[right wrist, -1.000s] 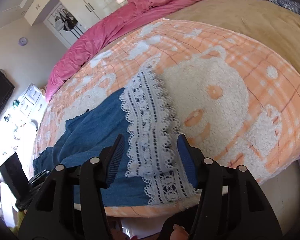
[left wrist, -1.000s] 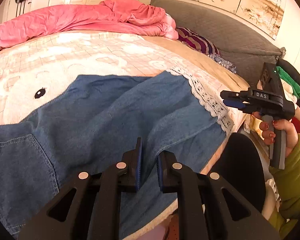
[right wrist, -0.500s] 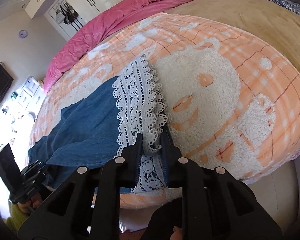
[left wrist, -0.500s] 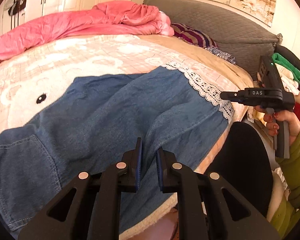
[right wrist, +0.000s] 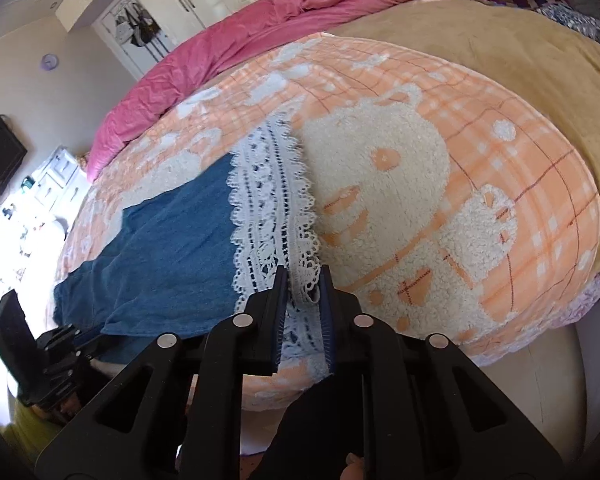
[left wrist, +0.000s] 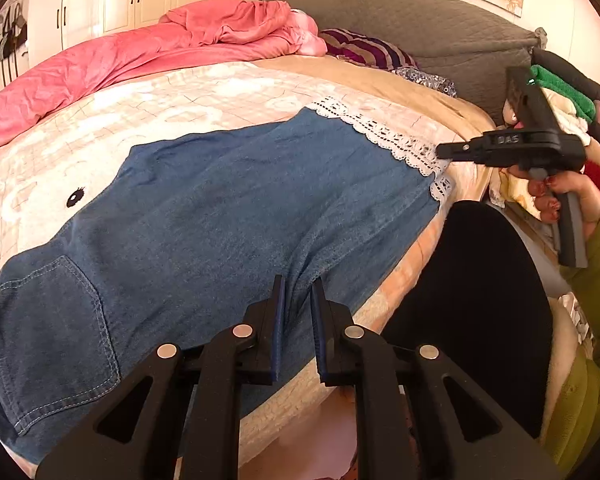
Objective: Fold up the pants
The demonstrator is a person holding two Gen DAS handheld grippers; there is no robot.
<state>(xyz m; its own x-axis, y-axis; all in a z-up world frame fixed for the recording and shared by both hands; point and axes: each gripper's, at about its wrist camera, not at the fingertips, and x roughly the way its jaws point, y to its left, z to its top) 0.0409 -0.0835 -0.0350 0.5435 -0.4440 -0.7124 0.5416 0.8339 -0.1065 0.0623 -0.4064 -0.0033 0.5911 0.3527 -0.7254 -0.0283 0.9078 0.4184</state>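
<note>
Blue denim pants [left wrist: 228,208] with a white lace hem [left wrist: 384,136] lie spread on the bed, back pocket at the left. My left gripper [left wrist: 298,286] is shut on a pinched fold of denim at the near edge of the pants. My right gripper [right wrist: 304,276] is shut on the lace hem [right wrist: 272,200] at the near corner of the leg end. The right gripper also shows in the left wrist view [left wrist: 444,151], held by a hand at the hem. The left gripper shows low at the left of the right wrist view [right wrist: 66,338].
The bed carries an orange and white fleece blanket [right wrist: 440,184], a pink duvet [left wrist: 148,48], a tan sheet [right wrist: 500,48] and a striped pillow [left wrist: 364,50]. A grey headboard [left wrist: 412,20] is behind. A black round chair [left wrist: 488,300] stands by the bed edge.
My right gripper went from open over the lace hem to shut on it. My left gripper stayed pinched on the denim while the pants shifted slightly.
</note>
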